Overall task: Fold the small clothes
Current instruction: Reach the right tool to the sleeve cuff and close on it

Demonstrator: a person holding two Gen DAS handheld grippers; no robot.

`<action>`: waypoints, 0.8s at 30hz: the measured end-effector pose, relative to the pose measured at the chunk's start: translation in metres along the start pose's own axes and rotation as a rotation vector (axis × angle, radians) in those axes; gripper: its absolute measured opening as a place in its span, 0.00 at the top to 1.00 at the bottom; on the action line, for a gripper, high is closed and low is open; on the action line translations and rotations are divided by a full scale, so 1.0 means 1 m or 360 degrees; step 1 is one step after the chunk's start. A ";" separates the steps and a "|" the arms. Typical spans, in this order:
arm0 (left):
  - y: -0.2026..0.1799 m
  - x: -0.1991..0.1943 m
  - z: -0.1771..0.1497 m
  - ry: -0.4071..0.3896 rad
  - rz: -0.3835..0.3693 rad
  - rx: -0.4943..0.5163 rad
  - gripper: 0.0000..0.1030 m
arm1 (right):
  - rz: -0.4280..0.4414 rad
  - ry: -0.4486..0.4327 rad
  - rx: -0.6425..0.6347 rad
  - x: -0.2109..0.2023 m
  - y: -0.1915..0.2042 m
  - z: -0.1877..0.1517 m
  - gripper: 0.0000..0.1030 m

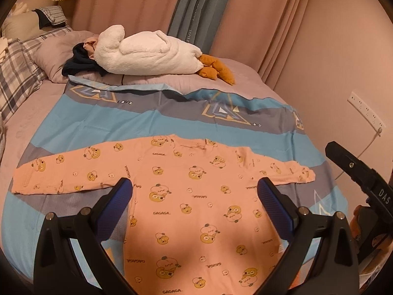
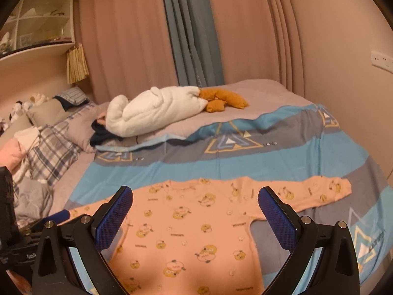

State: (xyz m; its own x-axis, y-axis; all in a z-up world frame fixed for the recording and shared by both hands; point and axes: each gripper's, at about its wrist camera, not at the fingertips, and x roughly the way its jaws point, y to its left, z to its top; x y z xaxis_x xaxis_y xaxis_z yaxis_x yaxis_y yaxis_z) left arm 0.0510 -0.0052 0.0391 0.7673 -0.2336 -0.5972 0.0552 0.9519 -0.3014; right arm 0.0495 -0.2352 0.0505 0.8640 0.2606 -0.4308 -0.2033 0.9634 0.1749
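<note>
Seen through the left wrist view: left tool (image 1: 194, 191) spread wide, gripping nothing, hanging above the chest of a peach long-sleeved top (image 1: 196, 196) laid flat, both sleeves stretched out sideways, on a blue-and-grey striped sheet (image 1: 103, 123) across the bed; thin, limp knit, printed with yellow cartoon ducks and "GAGAGA" lettering; blue textured pads (image 1: 122, 196) on black fingers; part of the right tool (image 1: 353, 172) jutting in at the right edge. Beyond, a fluffy white plush goose (image 1: 147, 54) with orange feet, resting by a plaid pillow (image 1: 17, 73). Likely trouble from here, as a judgement: pinching one layer only, or catching the sheet along with the top, since both lie thin and flush together; dragging instead of lifting, and so wrinkling the body.

Seen through the right wrist view: right tool (image 2: 195, 211) likewise parted wide and empty, poised over the same top, nearer its right sleeve (image 2: 319, 191) and the armpit notch; a blue pad of the left tool peeking in low at the left. Soft creases along the sheet; heavy pink curtains (image 2: 122, 36) with a teal panel behind. Further risk, judged only: uneven folding if the two sides are taken at unlike spots, leaving a crooked edge; slack sleeve sliding off smooth-backed cotton once lifted.
</note>
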 end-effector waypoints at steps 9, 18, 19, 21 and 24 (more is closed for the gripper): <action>0.008 0.002 -0.002 0.0061 -0.0058 0.0002 0.02 | 0.0100 0.0059 0.0086 0.008 -0.014 0.000 0.10; 0.029 0.038 -0.029 0.0275 -0.0070 -0.0090 0.13 | 0.0113 0.0164 0.0342 0.026 -0.065 -0.012 0.26; 0.032 0.043 -0.032 0.0298 -0.0072 -0.0115 0.15 | 0.0101 0.0168 0.0380 0.028 -0.077 -0.012 0.27; 0.037 0.052 -0.037 0.0331 -0.0071 -0.0151 0.18 | 0.0083 0.0165 0.0445 0.029 -0.098 -0.010 0.29; 0.041 0.068 -0.046 0.0384 -0.0064 -0.0172 0.24 | 0.0031 0.0192 0.0576 0.036 -0.143 -0.007 0.41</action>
State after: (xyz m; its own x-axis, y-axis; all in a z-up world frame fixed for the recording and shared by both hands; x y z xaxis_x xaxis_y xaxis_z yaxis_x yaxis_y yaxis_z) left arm 0.0765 0.0084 -0.0479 0.5909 -0.3236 -0.7390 0.0041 0.9172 -0.3984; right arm 0.1063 -0.3631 0.0036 0.7967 0.3051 -0.5217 -0.0246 0.8789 0.4763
